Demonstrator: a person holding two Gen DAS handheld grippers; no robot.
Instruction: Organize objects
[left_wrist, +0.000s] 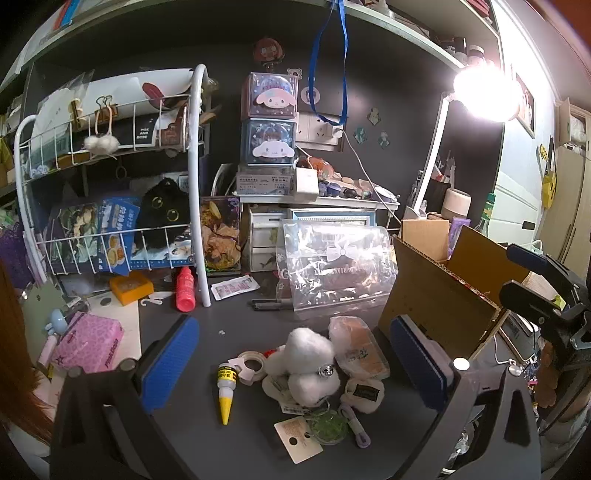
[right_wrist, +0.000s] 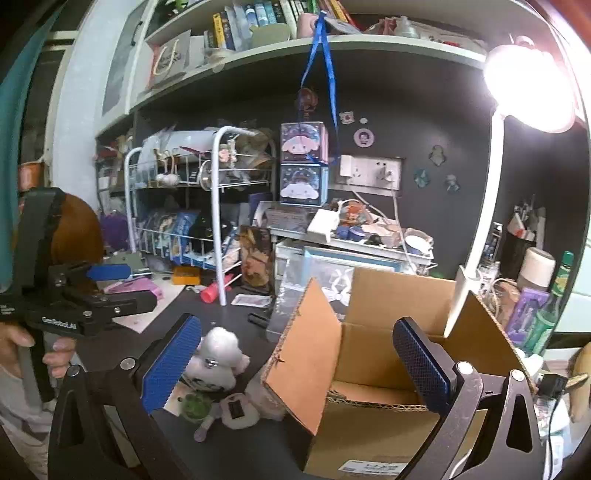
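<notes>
We hover over the dark desk (left_wrist: 236, 317) with both claws spread wide and nothing between the pads. Our left gripper (left_wrist: 295, 363) frames a small heap: a white plush poodle (left_wrist: 310, 363) with a little bell at its neck sits in the middle. Left of the poodle lies a yellow-tipped glue bottle (left_wrist: 224, 391), beside a roll of white tape (left_wrist: 251, 365). Right of the poodle rests a clear bag with something orange inside (left_wrist: 360, 349), and in front of it a paper tag (left_wrist: 299, 435) and a round green case (left_wrist: 328, 424) (contents too small to tell). Right of the poodle stands the open cardboard box (right_wrist: 388, 325), flaps up; our right gripper (right_wrist: 299, 363) hangs over its near edge. Behind the poodle, a pink bottle (left_wrist: 185, 290) stands by the white wire rack (left_wrist: 195, 184).
</notes>
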